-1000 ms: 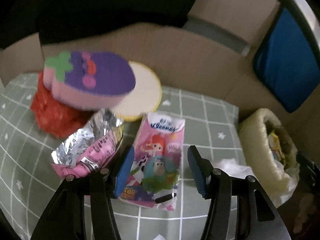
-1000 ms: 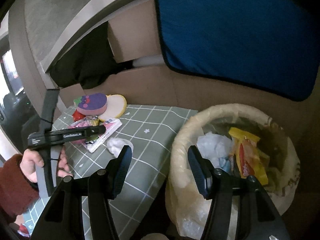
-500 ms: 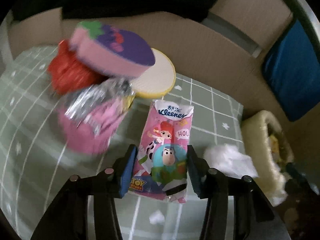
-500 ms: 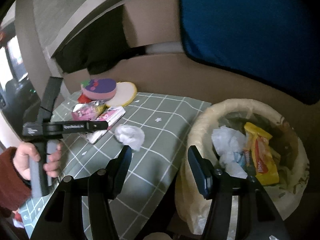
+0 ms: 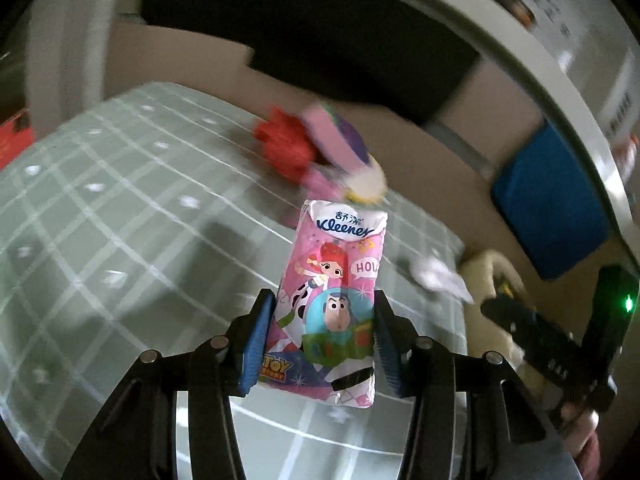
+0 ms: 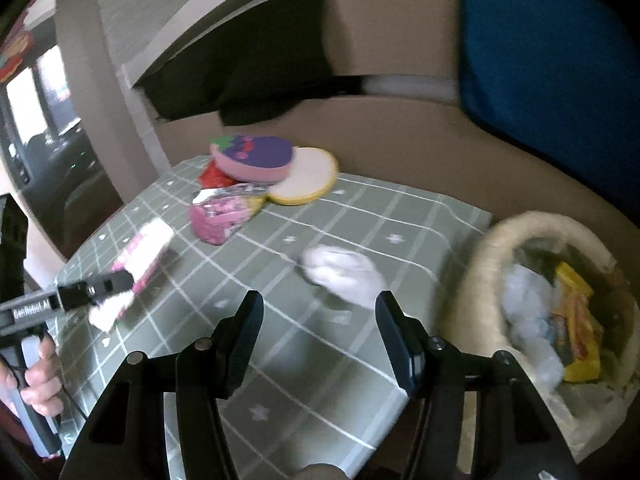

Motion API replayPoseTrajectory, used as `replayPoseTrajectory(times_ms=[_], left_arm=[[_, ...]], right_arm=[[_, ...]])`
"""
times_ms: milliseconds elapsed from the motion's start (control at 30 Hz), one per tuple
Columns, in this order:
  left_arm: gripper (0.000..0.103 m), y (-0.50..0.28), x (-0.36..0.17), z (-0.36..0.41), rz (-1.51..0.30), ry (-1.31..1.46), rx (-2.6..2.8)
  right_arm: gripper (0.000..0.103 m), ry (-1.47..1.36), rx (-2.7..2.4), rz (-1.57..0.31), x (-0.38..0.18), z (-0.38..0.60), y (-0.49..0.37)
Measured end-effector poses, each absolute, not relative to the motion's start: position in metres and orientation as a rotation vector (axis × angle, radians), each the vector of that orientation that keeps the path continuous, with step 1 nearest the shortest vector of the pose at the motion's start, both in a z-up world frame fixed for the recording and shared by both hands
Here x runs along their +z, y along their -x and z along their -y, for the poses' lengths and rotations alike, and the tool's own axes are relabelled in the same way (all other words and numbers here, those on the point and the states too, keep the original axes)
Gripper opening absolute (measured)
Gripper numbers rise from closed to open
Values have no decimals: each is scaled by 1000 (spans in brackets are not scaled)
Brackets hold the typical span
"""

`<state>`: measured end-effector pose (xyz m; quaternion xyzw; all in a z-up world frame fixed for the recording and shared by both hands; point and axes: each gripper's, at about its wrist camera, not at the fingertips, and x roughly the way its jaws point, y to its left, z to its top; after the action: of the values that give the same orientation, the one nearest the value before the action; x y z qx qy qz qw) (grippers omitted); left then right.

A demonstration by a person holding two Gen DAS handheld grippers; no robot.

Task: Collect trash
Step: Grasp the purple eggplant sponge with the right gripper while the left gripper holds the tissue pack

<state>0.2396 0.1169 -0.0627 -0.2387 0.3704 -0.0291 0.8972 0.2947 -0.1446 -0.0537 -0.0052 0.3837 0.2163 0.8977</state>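
Between the left gripper's pads: the tissue pack (image 5: 334, 300) sits clamped, its lower part pinched from both sides by the blue pads (image 5: 256, 344).
Left gripper (image 5: 318, 344) state: closed on the tissue pack; its jaws have just been closing, with the pack between them.
Tissue pack axis: long axis runs straight forward along the fingers, printed face toward the left wrist camera, top end projecting well beyond the pads.
Tissue pack height: appears lifted clear of the checked surface (image 5: 120, 220); contact underneath cannot be confirmed.
Right gripper (image 6: 318, 340) state: open and empty, nothing between its pads.
Crumpled white tissue (image 6: 340, 272): lies on the surface just ahead of the right gripper, a little toward its right finger, blurred in both views.
Nearer hand: the right gripper is nearer the crumpled white tissue; the left is occupied.
Trash basket (image 6: 504, 240): stands off the surface's right edge, to the right of the right gripper; already holds white paper and a yellow wrapper (image 6: 576, 320).
Governing relation: judged from both views, the basket lies to the right of the left gripper, beyond the crumpled tissue, so the held pack must travel rightward across the surface.
Remaining items: pink foil bag (image 6: 224, 216), purple sponge (image 6: 256, 158), round yellow pad (image 6: 308, 176) grouped at the far side of the surface.
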Motion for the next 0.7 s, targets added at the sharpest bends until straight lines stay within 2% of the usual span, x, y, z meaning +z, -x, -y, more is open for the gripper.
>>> replayPoseTrajectory(times_ms=[233,400,700], left_arm=[[49,-234,-74,-147,-773,547,-4],[49,-231,-77,-152,-753,562,-1],[49,-240,-58,-184,-662,521,52]], right_arm=[[56,143,454,-769,-51,101,-306],[56,125,494,-794,-48,96,-331],[56,289,521,-662,-19,12,-382]])
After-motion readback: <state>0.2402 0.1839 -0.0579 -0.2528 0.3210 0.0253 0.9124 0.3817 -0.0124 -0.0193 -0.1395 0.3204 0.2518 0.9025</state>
